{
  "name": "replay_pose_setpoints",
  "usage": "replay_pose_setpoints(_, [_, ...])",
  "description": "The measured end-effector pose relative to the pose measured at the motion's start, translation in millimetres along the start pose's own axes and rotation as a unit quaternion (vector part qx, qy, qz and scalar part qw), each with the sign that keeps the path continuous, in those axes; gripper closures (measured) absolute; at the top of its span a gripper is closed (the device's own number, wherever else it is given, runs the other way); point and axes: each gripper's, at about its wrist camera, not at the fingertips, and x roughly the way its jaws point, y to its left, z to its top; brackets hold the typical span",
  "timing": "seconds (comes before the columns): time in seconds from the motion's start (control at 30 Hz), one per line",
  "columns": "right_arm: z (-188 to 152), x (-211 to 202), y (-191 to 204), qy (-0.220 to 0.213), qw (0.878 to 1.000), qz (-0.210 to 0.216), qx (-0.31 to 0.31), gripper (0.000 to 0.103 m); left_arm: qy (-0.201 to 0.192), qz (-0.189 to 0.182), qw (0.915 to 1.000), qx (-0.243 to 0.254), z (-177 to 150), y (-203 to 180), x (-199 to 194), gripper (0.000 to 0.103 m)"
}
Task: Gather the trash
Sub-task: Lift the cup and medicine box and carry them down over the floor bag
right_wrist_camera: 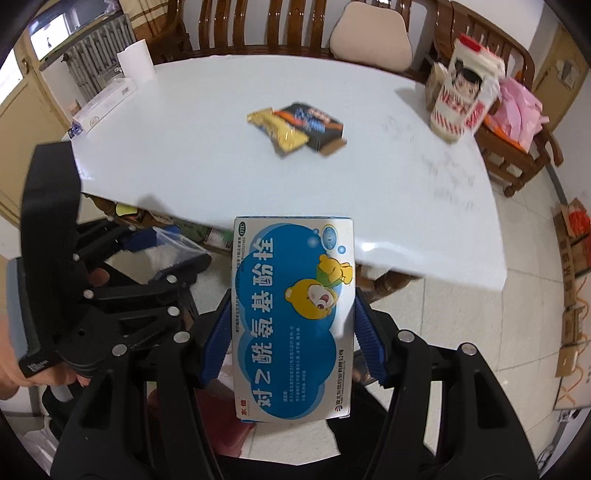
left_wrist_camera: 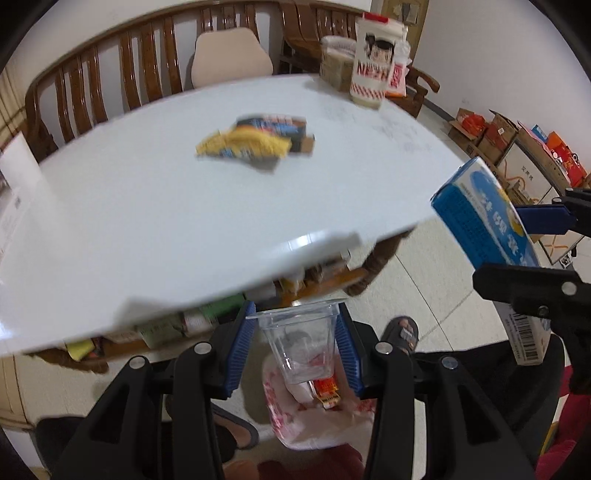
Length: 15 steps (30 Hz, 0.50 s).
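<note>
Clear cup: your left gripper (left_wrist_camera: 295, 347) is clamped on a clear plastic cup (left_wrist_camera: 300, 341), blue pads pressing both its sides, mouth toward the table edge, held off the table and above the floor.
Medicine box: your right gripper (right_wrist_camera: 291, 332) is clamped on a blue and white medicine box (right_wrist_camera: 291, 314) with a cartoon bear, pads on its two long sides, held just off the near edge of the table.
Below the cup: a pink-patterned bag (left_wrist_camera: 295, 417) with a red wrapper in it lies under your left gripper.
Table: the white table (right_wrist_camera: 221, 155) has a yellow snack packet (right_wrist_camera: 279, 129) lying partly on a dark box (right_wrist_camera: 314, 125), near the middle.
Far corner: a red and white carton (right_wrist_camera: 461, 96) stands at the far right corner.
Far left: a paper roll (right_wrist_camera: 136, 64) stands at the edge.
Around: wooden chairs (right_wrist_camera: 258, 26) behind the table, cardboard boxes (left_wrist_camera: 509, 144) on the floor to the right.
</note>
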Motion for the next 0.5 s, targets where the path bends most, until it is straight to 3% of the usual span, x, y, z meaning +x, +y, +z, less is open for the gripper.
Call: replay_pose_setpoints(0.5, [-63.7,64.1,5.7,0.029,0.999,-0.02,0.041,0.044,0.035,0.026,0.9986,-0.032,-68.2,-10.1,54.8,0.06])
